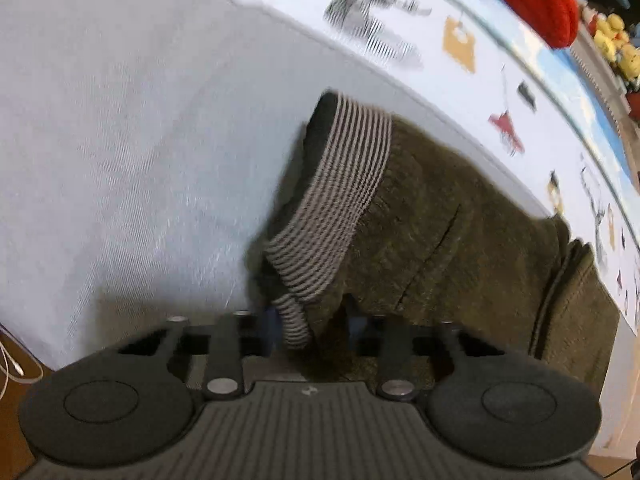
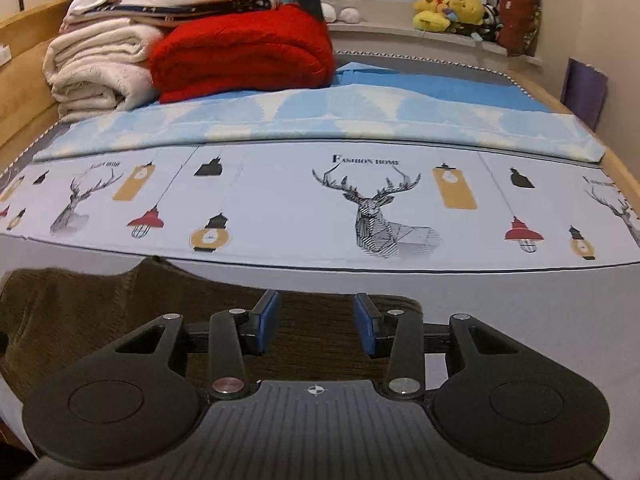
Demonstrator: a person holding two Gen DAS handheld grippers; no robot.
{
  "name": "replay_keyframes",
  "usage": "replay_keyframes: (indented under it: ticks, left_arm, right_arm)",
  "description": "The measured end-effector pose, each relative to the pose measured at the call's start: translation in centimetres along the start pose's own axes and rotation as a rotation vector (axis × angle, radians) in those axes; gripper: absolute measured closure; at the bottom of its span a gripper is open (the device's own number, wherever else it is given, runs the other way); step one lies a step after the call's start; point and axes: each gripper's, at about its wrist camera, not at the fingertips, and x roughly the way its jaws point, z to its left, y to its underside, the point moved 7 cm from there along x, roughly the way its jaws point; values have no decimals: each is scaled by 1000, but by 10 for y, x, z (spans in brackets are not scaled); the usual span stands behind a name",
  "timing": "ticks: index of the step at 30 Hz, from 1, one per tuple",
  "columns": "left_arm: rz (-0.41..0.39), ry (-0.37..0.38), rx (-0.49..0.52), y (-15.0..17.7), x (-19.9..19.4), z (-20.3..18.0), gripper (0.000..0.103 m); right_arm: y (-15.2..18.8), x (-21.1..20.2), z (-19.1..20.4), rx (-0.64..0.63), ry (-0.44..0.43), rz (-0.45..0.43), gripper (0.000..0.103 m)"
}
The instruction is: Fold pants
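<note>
the left gripper points steeply down with its jaws closed on the striped cuff of the olive pants, which lie on the bed sheet and run away to the right. the right gripper hovers spread and empty over the same dark fabric (its far edge just ahead). the deer-print sheet reads "fashion home".
</note>
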Motion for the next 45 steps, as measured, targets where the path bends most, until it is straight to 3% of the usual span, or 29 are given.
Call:
replay_keyframes:
  ticks: [2,6,11,13,14,17,20,22,25,27,29,31,33,37,40,45]
  left_arm:
    - [-88,-8,60,-5,-19,-16,77]
    - [-334,-1,300,-7,-66,-83,79]
    - [-513,129,625,25,-98,-198,81]
    - [-533,223,753,53,-101,-248,88]
    - [-532,293,808,68,-104,-269,101]
    - [-488,490,965,119,-109,-328,103]
    - [-410,453,1058,144,-84,-359,98]
    - [-395,423,987,130,-75,-362,93]
    - [-343,404,747,86,-66,-341,87]
    - [-327,324,615,59,-57,-317,72]
    - [-302,201,522,34,-44,-294,69]
    - [-259,146,453,22,-36,-267,69]
    - [-237,141,414,17,-37,-258,66]
    - [-260,121,433,10,-51,-240,62]
    - [-252,101,432,7,-50,-227,62]
    - [-242,78,417,2,-55,-191,62]
  right_arm:
    - [1,0,5,-24,-1,1,60]
    - [3,1,13,-52,-21,6,60]
    - [1,-2,10,-23,-33,-3,60]
    - [0,-3,3,3,-26,-10,60]
    - [1,-4,-3,17,-14,-14,60]
    - [6,-5,-22,53,24,-8,60]
    - [13,-3,-42,100,42,16,60]
    - [17,-2,-50,126,38,33,60]
    - [22,2,-52,161,-8,59,58]
    - [24,5,-46,174,-58,77,56]
    - [23,12,-34,190,-114,95,52]
    - [21,20,-20,209,-171,112,43]
    - [18,30,-5,227,-220,121,34]
    - [5,57,28,259,-296,142,32]
    - [-11,76,53,204,-311,109,31]
    - [-28,100,95,9,-419,81,30]
